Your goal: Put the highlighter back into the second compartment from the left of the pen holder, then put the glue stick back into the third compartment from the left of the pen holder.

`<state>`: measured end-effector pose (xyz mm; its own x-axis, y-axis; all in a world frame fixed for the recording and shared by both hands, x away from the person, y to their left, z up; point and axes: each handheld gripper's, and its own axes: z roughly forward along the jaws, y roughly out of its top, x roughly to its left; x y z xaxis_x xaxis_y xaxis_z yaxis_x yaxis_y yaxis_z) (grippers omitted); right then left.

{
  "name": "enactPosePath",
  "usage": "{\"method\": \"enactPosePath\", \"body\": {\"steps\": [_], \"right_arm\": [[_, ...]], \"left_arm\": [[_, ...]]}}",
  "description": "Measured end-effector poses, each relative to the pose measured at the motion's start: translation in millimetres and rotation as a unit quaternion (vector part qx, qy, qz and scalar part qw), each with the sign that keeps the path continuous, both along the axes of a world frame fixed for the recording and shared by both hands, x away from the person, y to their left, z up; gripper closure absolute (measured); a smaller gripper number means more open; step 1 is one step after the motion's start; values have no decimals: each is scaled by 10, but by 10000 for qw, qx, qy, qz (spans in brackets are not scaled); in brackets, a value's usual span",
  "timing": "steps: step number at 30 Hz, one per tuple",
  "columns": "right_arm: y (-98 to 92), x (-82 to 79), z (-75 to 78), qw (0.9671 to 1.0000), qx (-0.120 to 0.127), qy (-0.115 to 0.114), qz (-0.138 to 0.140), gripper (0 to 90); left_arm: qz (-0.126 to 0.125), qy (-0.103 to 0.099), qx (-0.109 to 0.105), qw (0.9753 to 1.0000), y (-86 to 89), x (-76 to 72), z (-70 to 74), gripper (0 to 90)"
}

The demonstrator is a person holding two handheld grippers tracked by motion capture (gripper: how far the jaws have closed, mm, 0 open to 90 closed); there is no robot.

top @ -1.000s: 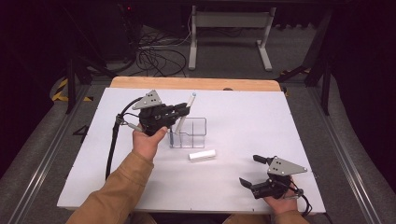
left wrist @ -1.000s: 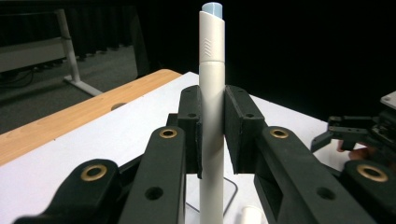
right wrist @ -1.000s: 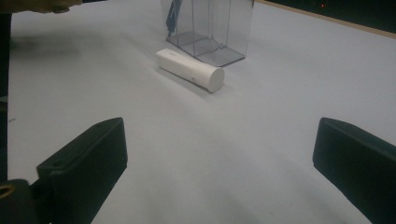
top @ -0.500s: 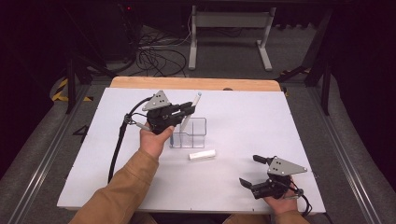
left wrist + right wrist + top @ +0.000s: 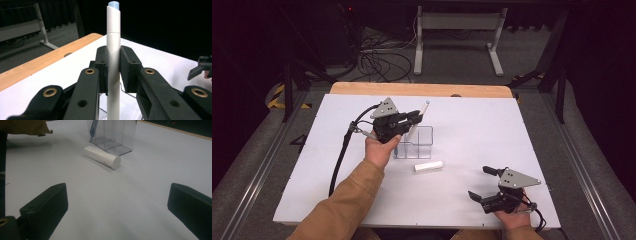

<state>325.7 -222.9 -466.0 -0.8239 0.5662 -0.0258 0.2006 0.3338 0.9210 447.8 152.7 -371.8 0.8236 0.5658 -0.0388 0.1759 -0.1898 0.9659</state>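
My left gripper (image 5: 414,118) is shut on a white pen (image 5: 425,109) with a pale blue tip, held tilted over a clear plastic organizer box (image 5: 418,145) at mid table. In the left gripper view the pen (image 5: 113,37) stands upright between the pads of that gripper (image 5: 114,68). A short white cap-like cylinder (image 5: 428,166) lies on the table just in front of the box. My right gripper (image 5: 480,183) rests open near the front right edge. In its own view the cylinder (image 5: 102,157) and the box (image 5: 113,135) lie ahead of its spread jaws.
The white tabletop (image 5: 472,130) has a wooden strip (image 5: 412,89) along its far edge. Something blue (image 5: 93,128) stands inside the box. A tan sleeve (image 5: 347,200) reaches in from the bottom left. Cables and a desk frame lie on the floor beyond.
My left gripper has shifted slightly right with the pen, bringing it over the box. The right gripper has stayed still and open.
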Motion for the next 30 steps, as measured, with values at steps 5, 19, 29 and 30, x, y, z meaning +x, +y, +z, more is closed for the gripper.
{"method": "enactPosePath", "body": {"steps": [5, 19, 29, 30], "right_arm": [[0, 0, 0, 10000, -1, 0, 3, 37], [0, 6, 0, 10000, 14, 25, -16, 37], [-3, 8, 0, 10000, 16, 25, -18, 37], [-4, 7, 0, 10000, 16, 23, -18, 37]], "left_arm": [[366, -182, 199, 9990, -33, -75, 49, 550], [440, -102, 243, 9987, 50, -187, 150, 340], [186, 154, 228, 9994, 84, -212, 172, 335], [178, 181, 255, 9994, 86, -213, 173, 336]]}}
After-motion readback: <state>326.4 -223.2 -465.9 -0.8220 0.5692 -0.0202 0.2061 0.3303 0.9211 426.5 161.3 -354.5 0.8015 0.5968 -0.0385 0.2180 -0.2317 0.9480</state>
